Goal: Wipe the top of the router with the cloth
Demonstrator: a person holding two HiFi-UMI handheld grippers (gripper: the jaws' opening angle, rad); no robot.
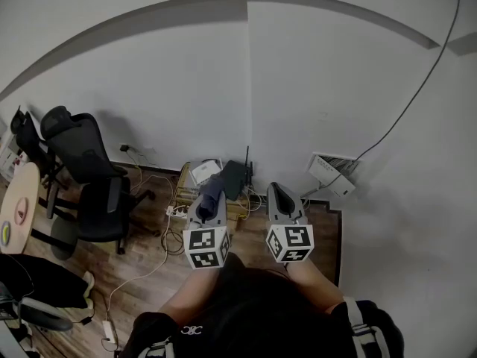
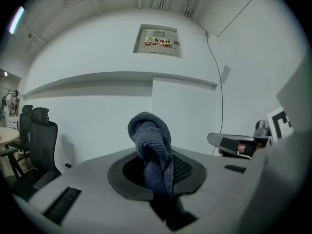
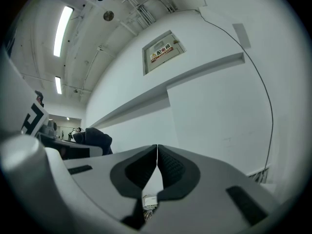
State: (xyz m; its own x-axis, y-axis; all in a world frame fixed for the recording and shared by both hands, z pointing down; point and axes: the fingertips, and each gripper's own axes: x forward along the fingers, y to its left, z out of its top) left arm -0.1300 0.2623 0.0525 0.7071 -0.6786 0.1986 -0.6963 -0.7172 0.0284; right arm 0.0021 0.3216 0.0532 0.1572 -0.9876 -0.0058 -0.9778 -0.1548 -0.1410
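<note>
The office chair [image 1: 93,189] stands well clear at your left; your left gripper [image 2: 157,172] is clamped on the dark cloth [image 2: 150,139], above the floor cables [image 1: 173,212] and short of the black router [image 1: 234,178] against the wall, so I judge wiping hasn't begun. Lower the cloth flat onto its top, minding the upright antenna [image 1: 247,157]; your right gripper [image 3: 157,165], closed on nothing, could steady it.

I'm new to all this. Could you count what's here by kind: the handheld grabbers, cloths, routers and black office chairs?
Grippers: 2, the left gripper with its fingers shut on the cloth, and the right gripper with its fingers together and empty
Cloth: 1
Router: 1
Black office chairs: 2, the near chair and the far chair
Total: 6
</note>
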